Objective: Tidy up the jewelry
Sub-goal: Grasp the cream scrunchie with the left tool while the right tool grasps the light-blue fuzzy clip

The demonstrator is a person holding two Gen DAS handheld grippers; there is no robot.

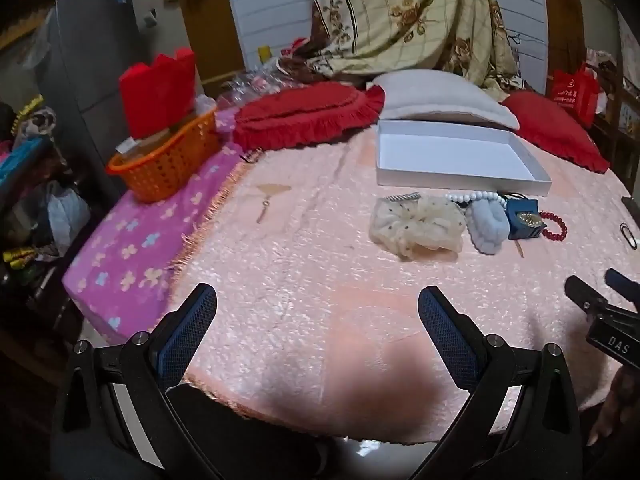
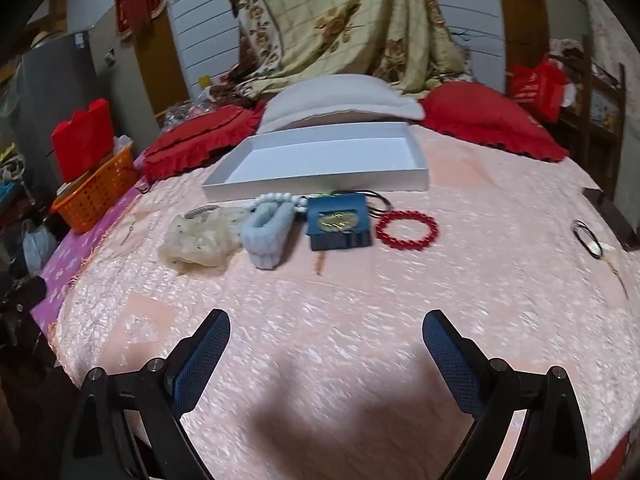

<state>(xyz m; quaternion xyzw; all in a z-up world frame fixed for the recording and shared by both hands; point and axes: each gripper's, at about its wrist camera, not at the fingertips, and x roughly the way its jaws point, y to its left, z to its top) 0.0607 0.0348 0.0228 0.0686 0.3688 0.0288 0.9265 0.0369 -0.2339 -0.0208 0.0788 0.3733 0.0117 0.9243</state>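
Observation:
An empty white tray (image 1: 460, 178) (image 2: 316, 184) lies on the pink bedspread (image 1: 312, 248) (image 2: 460, 280). In front of it lie a cream scrunchie (image 1: 418, 226) (image 2: 198, 240), a pale blue scrunchie (image 1: 486, 222) (image 2: 266, 232), a white bead bracelet (image 1: 476, 196) (image 2: 272, 200), a blue box (image 1: 524, 220) (image 2: 338, 222) and a red bead bracelet (image 1: 554, 226) (image 2: 406, 228). A black hair tie (image 2: 586, 236) lies far right. My left gripper (image 1: 318, 304) and right gripper (image 2: 326, 326) are open, empty, near the front edge. The right gripper also shows in the left wrist view (image 1: 600, 292).
An orange basket (image 1: 168, 164) (image 2: 96, 192) holding a red box stands at the left edge. Red cushions (image 1: 308, 114) (image 2: 492, 120) and a white pillow (image 1: 440, 98) (image 2: 340, 98) lie behind the tray. A small gold key-like piece (image 1: 266, 204) lies left.

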